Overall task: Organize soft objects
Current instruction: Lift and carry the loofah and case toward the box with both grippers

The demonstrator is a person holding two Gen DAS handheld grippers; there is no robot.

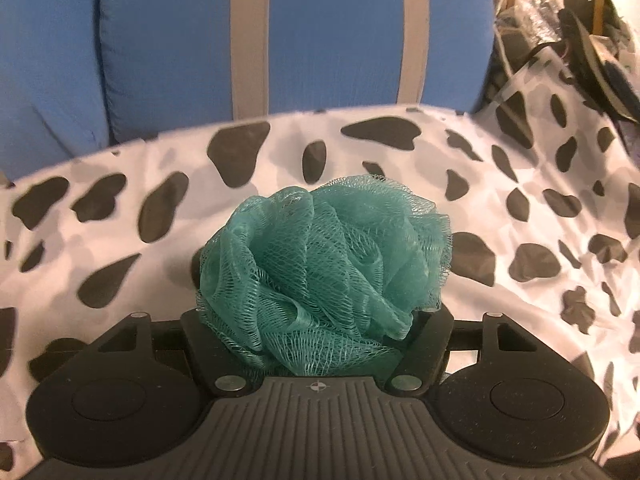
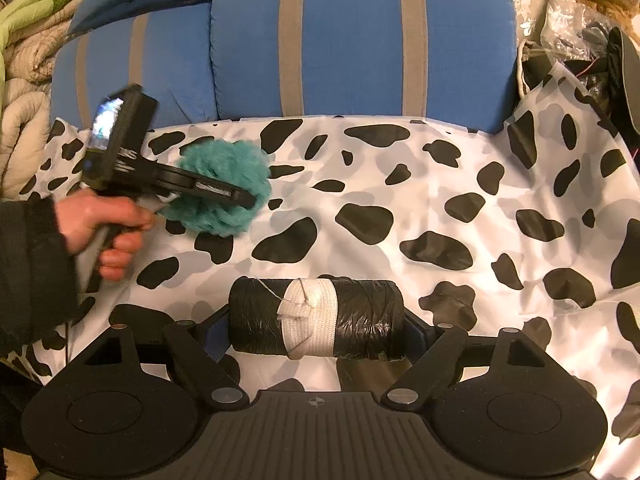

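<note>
A teal mesh bath sponge [image 1: 324, 264] fills the space between the fingers of my left gripper [image 1: 316, 312], which is shut on it just above the cow-print cloth [image 1: 520, 184]. The right wrist view shows the same sponge [image 2: 224, 196] held in the left gripper [image 2: 244, 200] at the left. My right gripper [image 2: 316, 332] is shut on a black plastic roll with a white band [image 2: 316, 316], held crosswise between its fingers over the cloth [image 2: 440, 184].
Blue cushions with grey stripes [image 2: 360, 40] stand behind the cloth. Quilted bedding [image 2: 24, 80] is piled at the far left. A clutter of bags and dark items [image 2: 592, 48] sits at the far right.
</note>
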